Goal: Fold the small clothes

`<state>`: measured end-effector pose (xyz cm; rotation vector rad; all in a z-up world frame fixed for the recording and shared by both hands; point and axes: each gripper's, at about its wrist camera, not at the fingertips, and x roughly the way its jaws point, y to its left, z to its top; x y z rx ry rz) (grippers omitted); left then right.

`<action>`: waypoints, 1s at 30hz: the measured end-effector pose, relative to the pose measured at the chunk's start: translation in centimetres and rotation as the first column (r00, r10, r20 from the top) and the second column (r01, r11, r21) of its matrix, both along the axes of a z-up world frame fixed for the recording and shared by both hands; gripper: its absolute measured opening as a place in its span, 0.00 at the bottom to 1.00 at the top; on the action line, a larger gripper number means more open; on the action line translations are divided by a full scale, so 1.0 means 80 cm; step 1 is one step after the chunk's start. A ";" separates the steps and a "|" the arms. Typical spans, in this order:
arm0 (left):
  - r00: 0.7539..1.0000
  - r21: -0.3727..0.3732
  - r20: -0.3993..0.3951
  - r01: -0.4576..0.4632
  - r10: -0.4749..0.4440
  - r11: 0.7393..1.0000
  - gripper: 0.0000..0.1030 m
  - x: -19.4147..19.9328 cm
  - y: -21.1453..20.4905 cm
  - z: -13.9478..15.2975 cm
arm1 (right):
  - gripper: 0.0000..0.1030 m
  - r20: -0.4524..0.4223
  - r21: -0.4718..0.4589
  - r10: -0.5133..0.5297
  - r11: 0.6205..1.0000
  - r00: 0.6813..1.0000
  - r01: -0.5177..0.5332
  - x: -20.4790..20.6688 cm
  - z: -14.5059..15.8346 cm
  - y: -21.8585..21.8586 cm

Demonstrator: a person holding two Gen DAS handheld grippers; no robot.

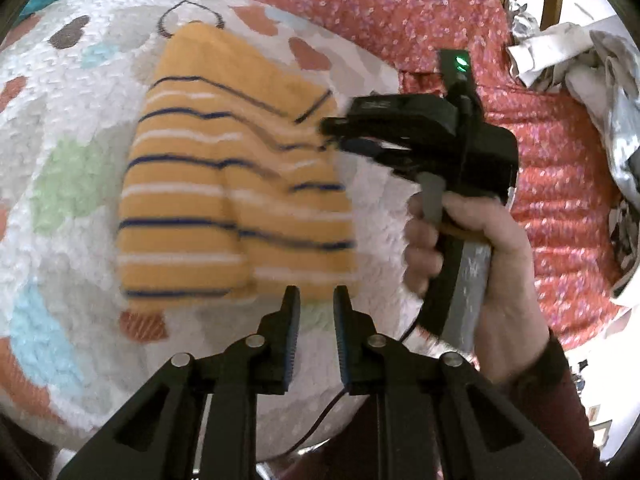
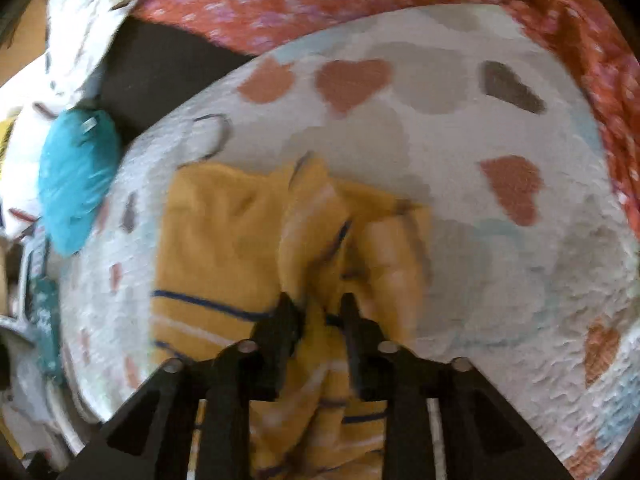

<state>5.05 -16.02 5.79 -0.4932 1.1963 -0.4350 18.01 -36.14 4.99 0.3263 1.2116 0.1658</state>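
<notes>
The small mustard-yellow knitted garment with navy and white stripes lies on a white fluffy blanket patterned with pastel and rust hearts. In the left wrist view it looks folded into a rough rectangle, its plain yellow end pointing away from the camera and the striped part toward it, with a lengthwise crease down the middle.

The left gripper hovers just above the near edge of the garment. Its jaws stand narrowly apart with nothing between them; the blue pads face each other across a small gap and the blanket shows through.

The right gripper is at the garment's right side, seen from the left wrist camera as a black tool held in the person's right hand, with a green light on top. In its own blurred view, the jaws are a modest way apart, and a bunched ridge of yellow cloth rises in the gap and runs on beneath the tool. Whether the pads actually press the fabric I cannot tell, because of the blur.

Beyond the blanket lies a red quilted cover with small pink flowers. A teal crinkled bundle sits at the blanket's left edge in the right wrist view, and crumpled white and grey cloth lies on the red cover.
</notes>
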 end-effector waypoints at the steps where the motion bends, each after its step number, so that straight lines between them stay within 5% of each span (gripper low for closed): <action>1: 1.000 0.014 0.000 -0.005 0.006 1.000 0.15 -0.007 0.007 0.000 | 0.34 0.025 -0.014 -0.029 0.999 0.999 0.029 -0.004 0.004 -0.009; 7: 0.991 0.047 -0.045 -0.124 0.126 0.991 0.20 -0.049 0.066 -0.010 | 0.58 0.127 0.100 -0.002 0.995 0.992 -0.011 -0.054 0.050 -0.032; 12: 0.975 0.058 -0.082 -0.203 0.208 0.977 0.20 -0.064 0.091 -0.023 | 0.64 0.095 0.127 0.116 0.984 0.989 -0.127 -0.103 0.036 0.016; 14: 0.975 0.081 -0.068 -0.204 0.210 0.976 0.20 -0.068 0.089 -0.016 | 0.49 0.066 0.082 0.173 0.981 0.983 -0.178 -0.117 0.018 0.041; 15: 0.976 0.090 -0.059 -0.203 0.209 0.975 0.20 -0.065 0.086 -0.012 | 0.04 0.044 0.085 0.206 0.974 0.978 -0.209 -0.121 0.008 0.052; 26: 0.981 0.134 -0.042 -0.183 0.190 0.974 0.25 -0.037 0.085 -0.003 | 0.05 -0.048 0.015 0.074 0.997 0.996 -0.074 -0.112 -0.045 -0.010; 30: 0.990 0.165 -0.049 -0.122 0.132 0.979 0.26 0.014 0.052 -0.012 | 0.18 -0.033 0.045 0.078 0.996 0.996 -0.076 -0.121 -0.050 -0.014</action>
